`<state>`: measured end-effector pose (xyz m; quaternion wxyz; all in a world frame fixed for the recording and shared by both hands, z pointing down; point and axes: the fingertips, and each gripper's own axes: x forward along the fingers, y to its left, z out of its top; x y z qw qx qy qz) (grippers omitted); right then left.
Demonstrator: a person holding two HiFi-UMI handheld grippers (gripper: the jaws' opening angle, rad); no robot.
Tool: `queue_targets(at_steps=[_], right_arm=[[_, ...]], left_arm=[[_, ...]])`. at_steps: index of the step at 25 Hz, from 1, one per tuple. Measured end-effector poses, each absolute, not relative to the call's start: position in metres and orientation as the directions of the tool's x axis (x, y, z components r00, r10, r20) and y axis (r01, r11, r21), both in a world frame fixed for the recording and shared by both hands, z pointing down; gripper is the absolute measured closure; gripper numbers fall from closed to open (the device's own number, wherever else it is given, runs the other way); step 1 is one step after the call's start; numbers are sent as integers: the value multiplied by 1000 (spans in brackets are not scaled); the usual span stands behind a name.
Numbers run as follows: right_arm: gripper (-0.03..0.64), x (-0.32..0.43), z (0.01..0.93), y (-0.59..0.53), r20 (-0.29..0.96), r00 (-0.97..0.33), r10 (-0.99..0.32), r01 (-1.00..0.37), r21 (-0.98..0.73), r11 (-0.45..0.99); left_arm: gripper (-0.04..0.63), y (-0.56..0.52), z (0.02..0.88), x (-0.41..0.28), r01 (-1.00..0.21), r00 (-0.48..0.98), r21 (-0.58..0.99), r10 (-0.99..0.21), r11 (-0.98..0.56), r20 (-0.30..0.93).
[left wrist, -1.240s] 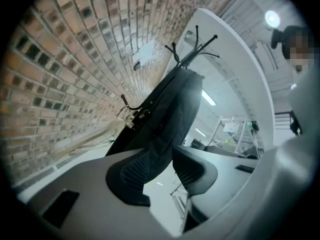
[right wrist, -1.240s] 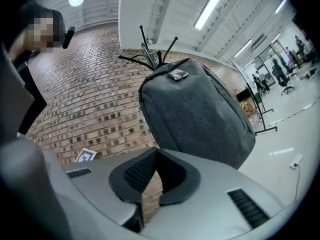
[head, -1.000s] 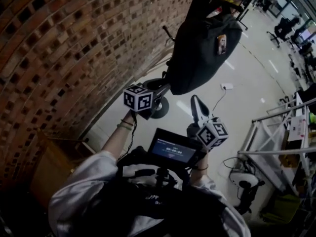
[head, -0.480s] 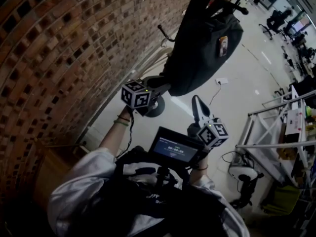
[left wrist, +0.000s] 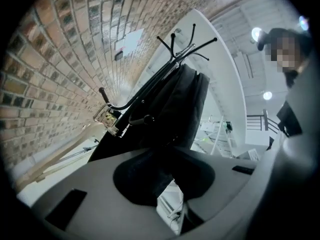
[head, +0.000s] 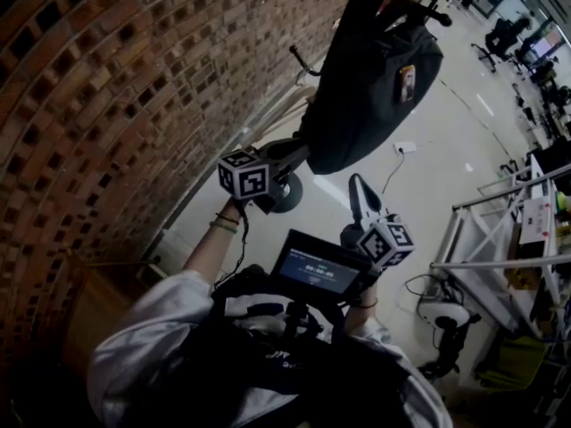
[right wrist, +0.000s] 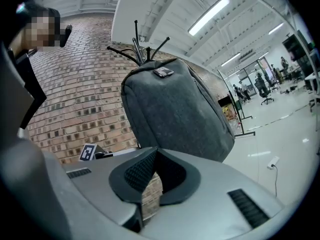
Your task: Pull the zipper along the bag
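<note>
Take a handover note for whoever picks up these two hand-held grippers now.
Left hand-held gripper: jaws have just been closing, now on the bottom edge of the dark grey fabric backpack, which hangs on a black coat rack.
Right hand-held gripper: shut, empty, short of the backpack.
Done: bag held steady.
To do: find the zipper pull, not made out here, and draw it along.

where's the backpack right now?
Head view, upper centre: the backpack hangs on the coat rack beside the brick wall. Its lower edge sits between the jaws of the left hand-held gripper, which have just been closing.
</note>
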<state>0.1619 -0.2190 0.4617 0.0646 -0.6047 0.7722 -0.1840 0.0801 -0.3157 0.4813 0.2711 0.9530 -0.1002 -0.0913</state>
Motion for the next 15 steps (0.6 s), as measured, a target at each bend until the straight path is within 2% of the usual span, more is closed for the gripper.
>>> queue_targets(at_steps=[4, 9, 15], right_arm=[[615, 162, 463, -219, 129, -267, -955, -911, -357, 206], [617, 162, 467, -216, 132, -272, -953, -906, -369, 207], [617, 165, 470, -216, 136, -275, -952, -901, -382, 206]], left_arm=[[522, -319, 478, 77, -81, 939, 625, -270, -777, -215], [522, -326, 468, 66, -93, 917, 642, -317, -761, -243], [522, -327, 454, 60, 53, 906, 702, -261, -710, -333]])
